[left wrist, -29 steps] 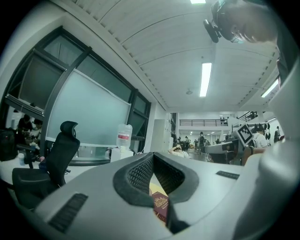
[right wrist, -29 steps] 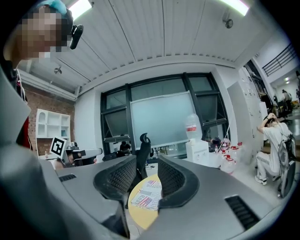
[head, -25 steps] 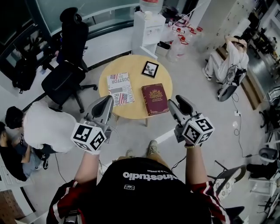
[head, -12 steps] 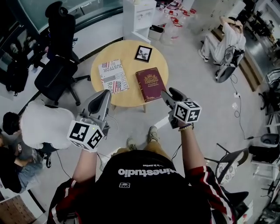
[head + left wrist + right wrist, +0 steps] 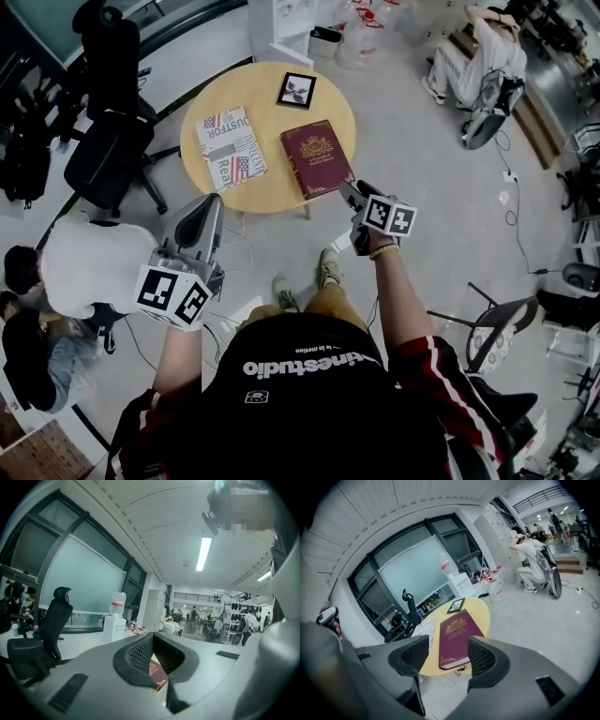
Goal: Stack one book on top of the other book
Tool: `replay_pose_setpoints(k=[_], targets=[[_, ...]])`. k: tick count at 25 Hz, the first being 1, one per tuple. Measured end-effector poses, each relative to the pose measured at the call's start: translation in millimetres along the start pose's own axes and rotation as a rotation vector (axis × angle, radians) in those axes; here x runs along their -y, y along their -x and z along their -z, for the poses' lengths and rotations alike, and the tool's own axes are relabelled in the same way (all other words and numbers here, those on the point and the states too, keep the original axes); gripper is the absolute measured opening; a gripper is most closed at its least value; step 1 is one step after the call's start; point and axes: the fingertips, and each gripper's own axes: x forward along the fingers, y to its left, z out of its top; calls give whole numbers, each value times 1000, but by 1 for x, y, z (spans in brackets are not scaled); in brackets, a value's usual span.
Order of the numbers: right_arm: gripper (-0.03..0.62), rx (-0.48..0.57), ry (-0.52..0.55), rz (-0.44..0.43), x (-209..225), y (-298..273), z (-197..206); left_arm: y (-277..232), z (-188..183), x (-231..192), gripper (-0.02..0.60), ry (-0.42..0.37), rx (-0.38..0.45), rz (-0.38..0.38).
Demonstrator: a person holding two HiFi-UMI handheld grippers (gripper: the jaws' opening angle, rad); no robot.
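Observation:
A dark red book [image 5: 317,157] [image 5: 454,639] lies on the right part of the round yellow table [image 5: 272,192]. Left of it lies a book with a flag-print cover [image 5: 231,146] [image 5: 424,627]. My right gripper [image 5: 349,194] [image 5: 449,660] hangs at the table's near edge, pointing at the red book's near end. Its jaws have just been opening and stand apart, with the book ahead of them and untouched. My left gripper [image 5: 204,220] [image 5: 157,660] is held off the table's near left, its jaws a narrow gap apart and empty.
A small framed picture [image 5: 296,90] lies at the table's far side. A black office chair [image 5: 108,141] stands left of the table. A person in a white shirt [image 5: 89,267] sits at the near left, and another person [image 5: 487,56] at the far right. Cables trail under the table.
My right gripper has dropped and moved forward to the red book's near edge, rolling as it went. My left gripper has sunk a little. The books have not moved.

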Motion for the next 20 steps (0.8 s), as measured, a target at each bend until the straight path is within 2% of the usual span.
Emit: replay_pose_setpoints(k=[8, 12, 16, 20], targets=[[290, -35, -145, 47, 34, -33, 32, 7, 18, -14, 15, 25, -51, -42], [293, -36, -257, 46, 52, -44, 47, 9, 25, -20, 15, 23, -77, -62], [299, -54, -299, 45, 63, -55, 57, 5, 28, -26, 15, 19, -95, -73], [313, -58, -387, 3, 69, -67, 66, -4, 31, -29, 15, 9, -117, -61]])
